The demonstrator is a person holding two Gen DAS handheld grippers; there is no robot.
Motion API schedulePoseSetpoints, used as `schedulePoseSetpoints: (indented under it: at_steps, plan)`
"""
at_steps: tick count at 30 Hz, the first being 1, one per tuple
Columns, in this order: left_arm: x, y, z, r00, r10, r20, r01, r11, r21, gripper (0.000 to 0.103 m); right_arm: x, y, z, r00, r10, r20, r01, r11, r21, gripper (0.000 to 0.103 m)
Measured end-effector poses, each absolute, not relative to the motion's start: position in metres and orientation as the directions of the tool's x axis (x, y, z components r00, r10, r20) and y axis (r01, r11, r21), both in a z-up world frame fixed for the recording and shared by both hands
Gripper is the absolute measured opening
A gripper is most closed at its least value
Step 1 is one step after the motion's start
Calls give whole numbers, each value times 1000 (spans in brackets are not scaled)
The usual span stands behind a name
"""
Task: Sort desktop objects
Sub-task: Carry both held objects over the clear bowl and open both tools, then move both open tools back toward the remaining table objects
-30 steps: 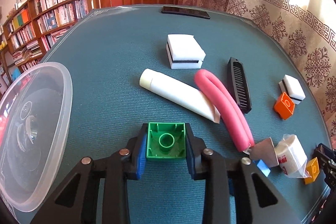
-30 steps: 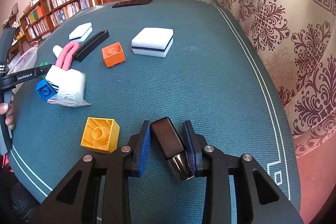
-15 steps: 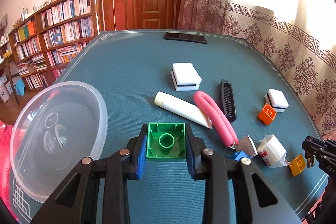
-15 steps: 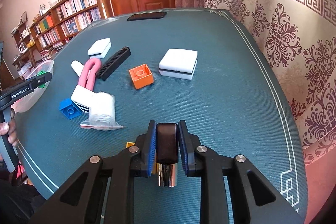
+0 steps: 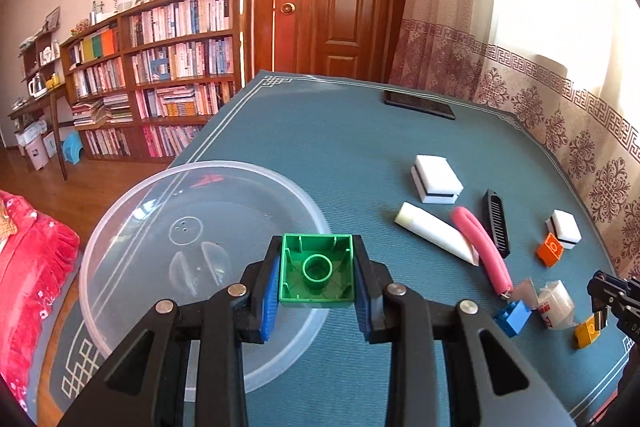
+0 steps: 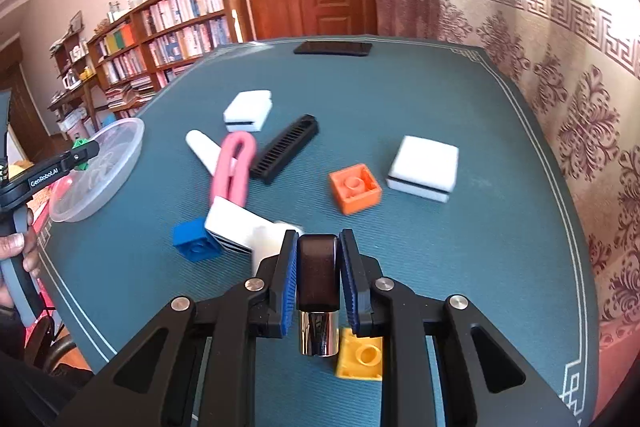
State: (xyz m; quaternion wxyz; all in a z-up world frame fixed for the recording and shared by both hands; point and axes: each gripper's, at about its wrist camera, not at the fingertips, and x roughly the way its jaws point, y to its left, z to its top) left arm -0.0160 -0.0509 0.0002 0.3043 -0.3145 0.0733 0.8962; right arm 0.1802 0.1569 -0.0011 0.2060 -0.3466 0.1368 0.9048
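- Green plastic building brick [image 5: 317, 271] is pinched in the left gripper [image 5: 316, 277] jaws, hollow side to camera, hanging right over the near rim of the clear round plastic tub [image 5: 120, 211].
- So the drop looks like it's basically straight down.
- Right gripper [image 6: 318, 277] jaws clamp a dark lighter-like case with a chrome end [image 6: 318, 287], long axis along the fingers, well away from the tub.
- Count on the worktop [image 6: 460, 107]: three loose bricks, two sponges.

Bowl [image 5: 120, 227] at the table's [image 5: 340, 147] left edge, tube [image 5: 434, 237], foam roll [image 5: 480, 247] and comb [image 5: 496, 227] side by side mid-table, 2 sponges [image 6: 248, 111] [image 6: 424, 163] behind them, phone [image 6: 333, 48] at the far edge.
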Motion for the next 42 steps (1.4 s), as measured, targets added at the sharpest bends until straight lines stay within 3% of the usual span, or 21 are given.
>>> schedulePoseSetpoints:
  at_steps: [12,28,30,32,33,35,42]
  plan:
    - [-58,-108,-11,-666,413,-621,-485,-873,-61,35,59,80,18,-753,68,-655,-204,-970,133,22]
    - [-87,-146,-24,-664,387,-640,-447,-891,-75,35,-54,12,7,-707,-109,-699,-54,-977,207,23]
    - [-90,-148,-24,-662,388,-641,-446,-892,-79,44,-61,9,3,-698,-121,-706,-49,-975,216,23]
    - [-90,-151,-24,-666,397,-631,-444,-891,-93,82,-68,7,0,-688,-121,-716,-51,-976,214,23]
    - [-90,-153,-23,-675,402,-619,-440,-892,-100,88,-70,6,-2,-684,-116,-720,-54,-976,209,25]
    - [-89,-156,-21,-683,416,-600,-444,-889,-112,93,-74,5,-4,-682,-108,-723,-60,-977,203,46]
    - [-94,-157,-22,-686,392,-613,-420,-901,-106,94,-71,14,-5,-683,-113,-722,-79,-971,226,48]
